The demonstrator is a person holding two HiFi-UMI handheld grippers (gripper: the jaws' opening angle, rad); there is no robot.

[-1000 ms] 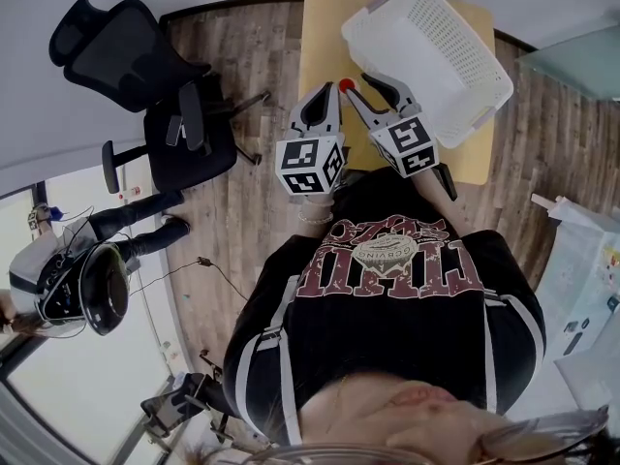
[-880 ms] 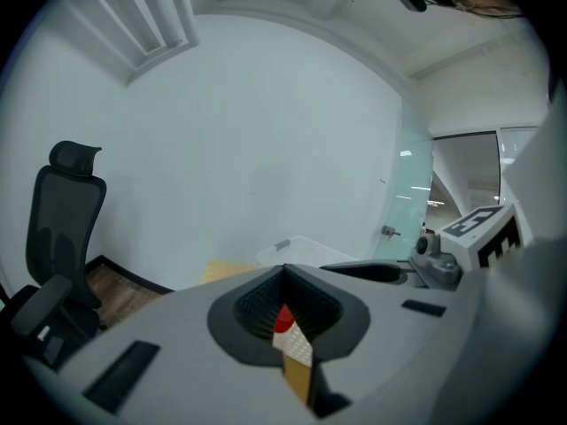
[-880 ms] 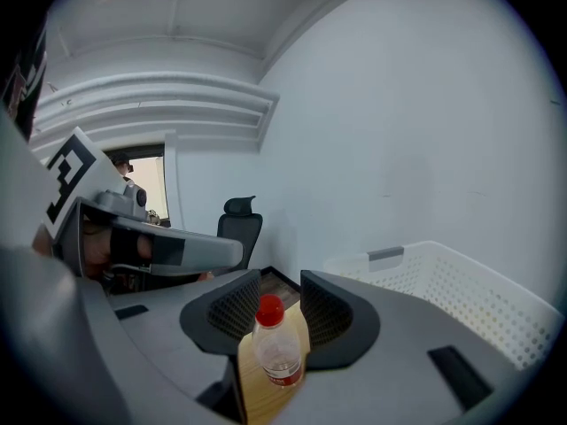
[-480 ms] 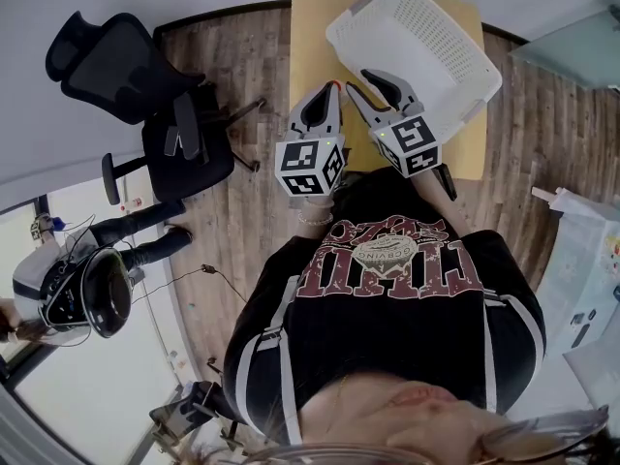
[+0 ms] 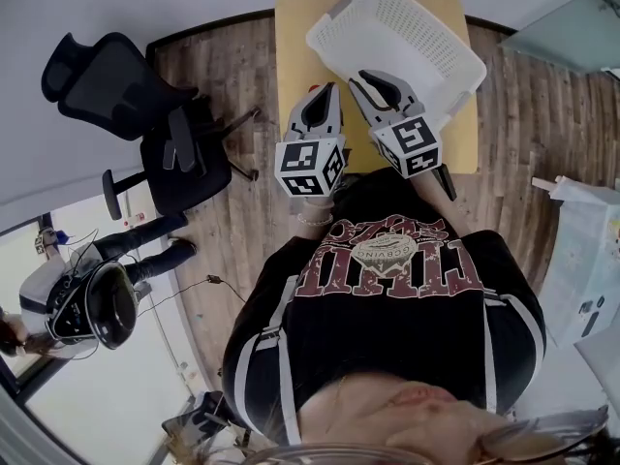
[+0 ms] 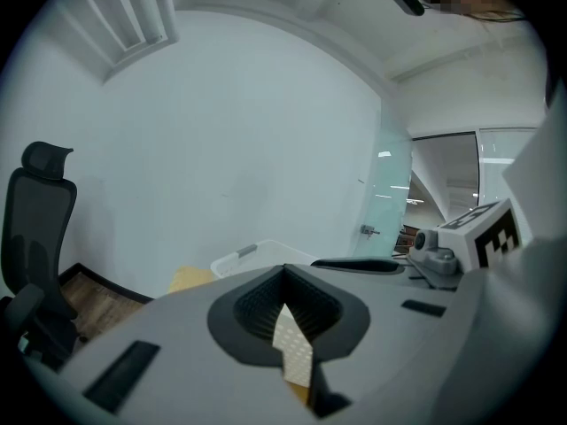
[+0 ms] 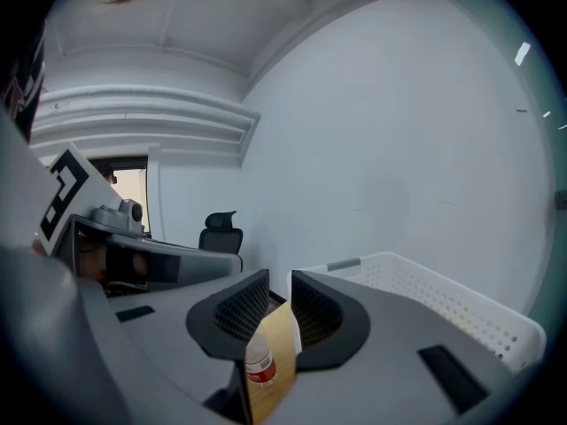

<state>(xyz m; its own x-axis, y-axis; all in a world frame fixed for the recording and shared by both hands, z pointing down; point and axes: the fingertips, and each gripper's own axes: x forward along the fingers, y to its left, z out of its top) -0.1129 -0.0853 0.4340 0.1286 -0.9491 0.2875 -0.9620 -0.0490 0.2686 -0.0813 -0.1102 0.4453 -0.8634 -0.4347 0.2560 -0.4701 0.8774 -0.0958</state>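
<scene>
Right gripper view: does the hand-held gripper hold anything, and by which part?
Nothing is held. The right hand-held gripper has its jaws apart; the clear plastic bottle with a red label shows below the gap, unclamped.

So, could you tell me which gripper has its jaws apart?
The right gripper: a narrow gap shows between its jaws, whereas those of the left gripper meet at their tips.

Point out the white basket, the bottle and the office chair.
white basket (image 5: 402,37): head view, on its mesh floor.
bottle (image 7: 258,358): right gripper view, on the clear body above the red label.
office chair (image 5: 102,71): head view, on the backrest.
</scene>
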